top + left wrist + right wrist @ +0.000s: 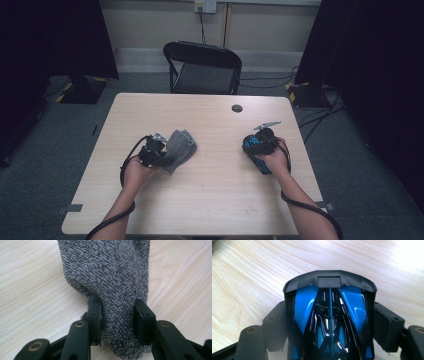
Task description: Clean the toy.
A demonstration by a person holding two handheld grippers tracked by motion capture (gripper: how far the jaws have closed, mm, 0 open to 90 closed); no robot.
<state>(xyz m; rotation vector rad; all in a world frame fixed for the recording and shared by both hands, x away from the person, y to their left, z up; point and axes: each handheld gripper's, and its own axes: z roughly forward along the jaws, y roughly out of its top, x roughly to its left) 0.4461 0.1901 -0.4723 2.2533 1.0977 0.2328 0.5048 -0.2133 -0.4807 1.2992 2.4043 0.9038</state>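
Light wood table [210,200] on grey carpet [75,130] — dim room.
Black folding chair [202,67] at the far edge, pale wall [160,20] with outlet [205,6] behind, dark curtains [50,35] either side — cables [315,117] trail on floor at right.

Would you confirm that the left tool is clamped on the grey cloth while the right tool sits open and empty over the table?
Not quite: the right tool is not empty. The right gripper view shows its jaws closed on a blue and black toy car. The left tool does clamp the grey cloth, above the table.
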